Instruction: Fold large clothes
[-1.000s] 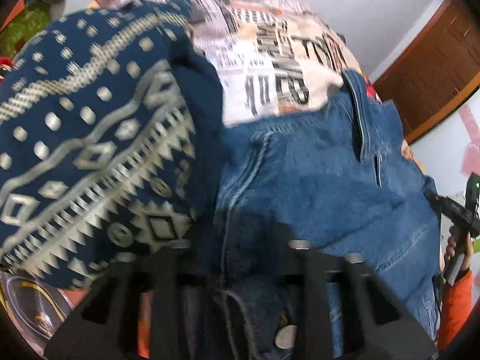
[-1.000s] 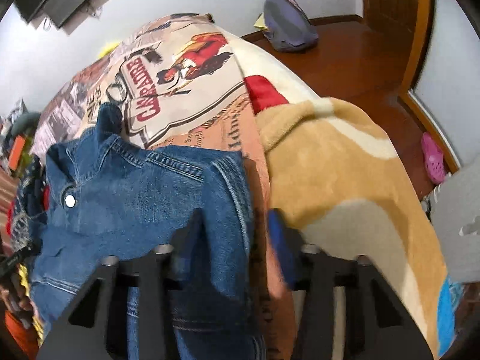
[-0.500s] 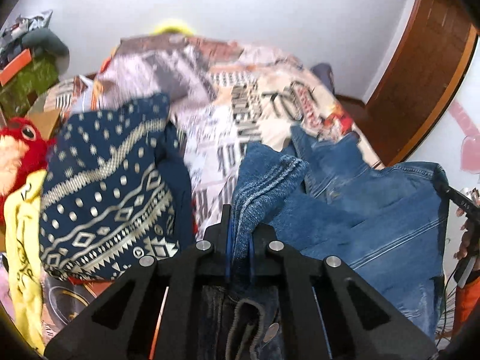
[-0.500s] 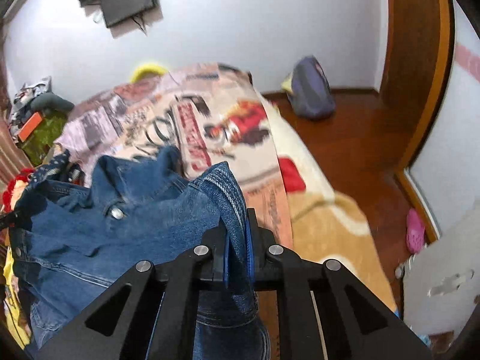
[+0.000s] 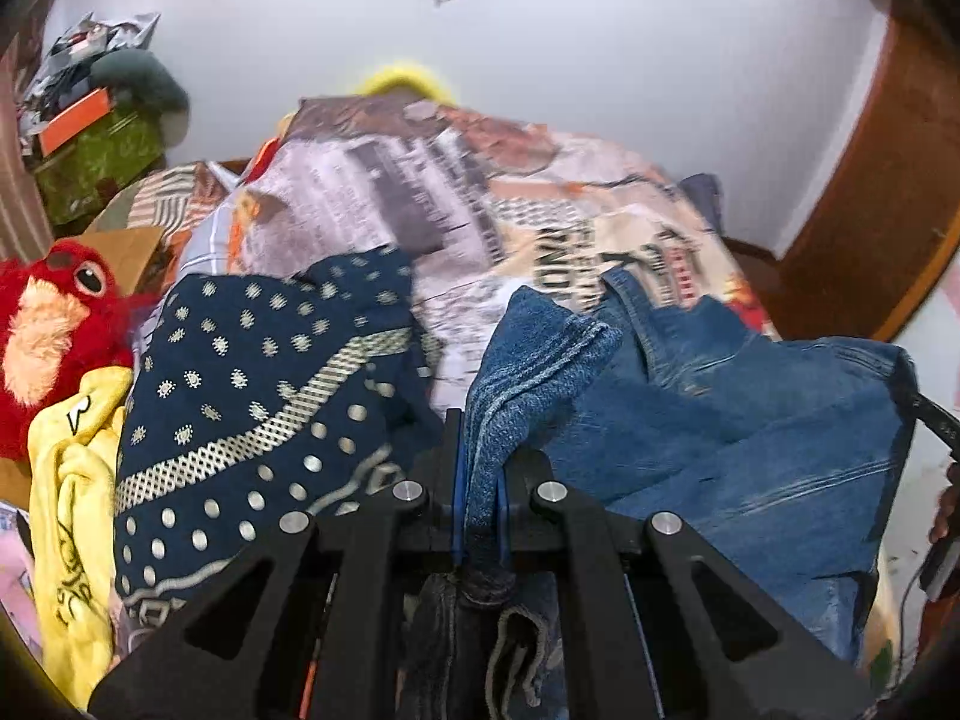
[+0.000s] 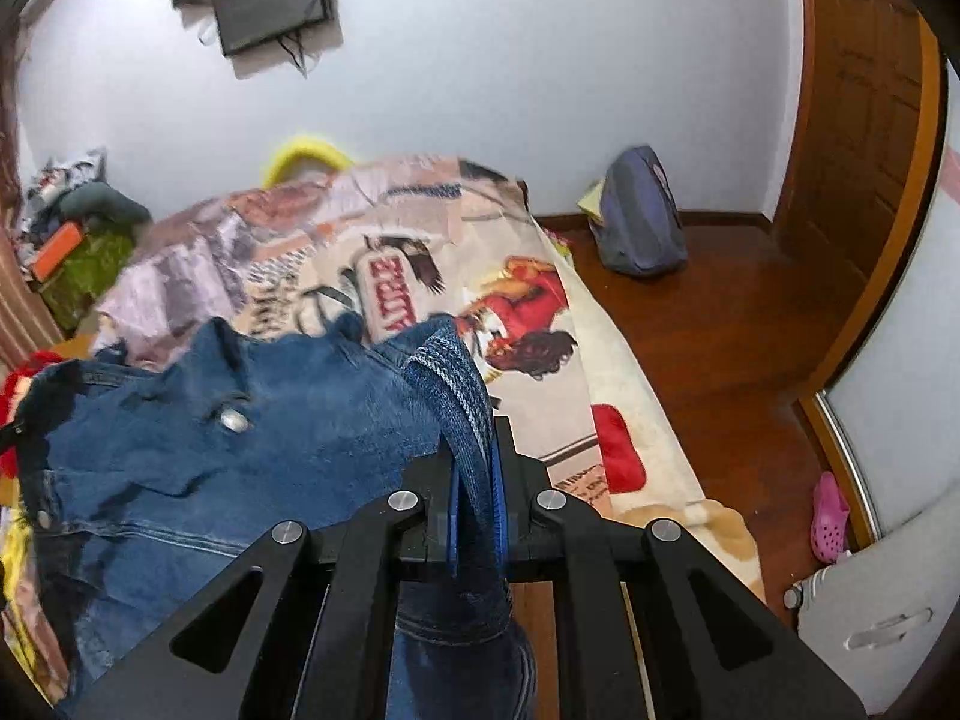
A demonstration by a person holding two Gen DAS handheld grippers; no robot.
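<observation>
Since second ago: both claws gone from open over flat denim jacket (image 5: 720,420) to clamped on its hem, lifted. Left claw (image 5: 480,480) and right claw (image 6: 474,480) each pinch hem fold; jacket hangs between them, collar ahead over bed (image 6: 420,228).

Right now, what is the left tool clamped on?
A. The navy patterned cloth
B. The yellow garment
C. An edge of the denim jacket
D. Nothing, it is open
C: blue denim jacket fabric is pinched between the shut fingers of the left tool, while the navy patterned cloth lies free beside it.
</observation>
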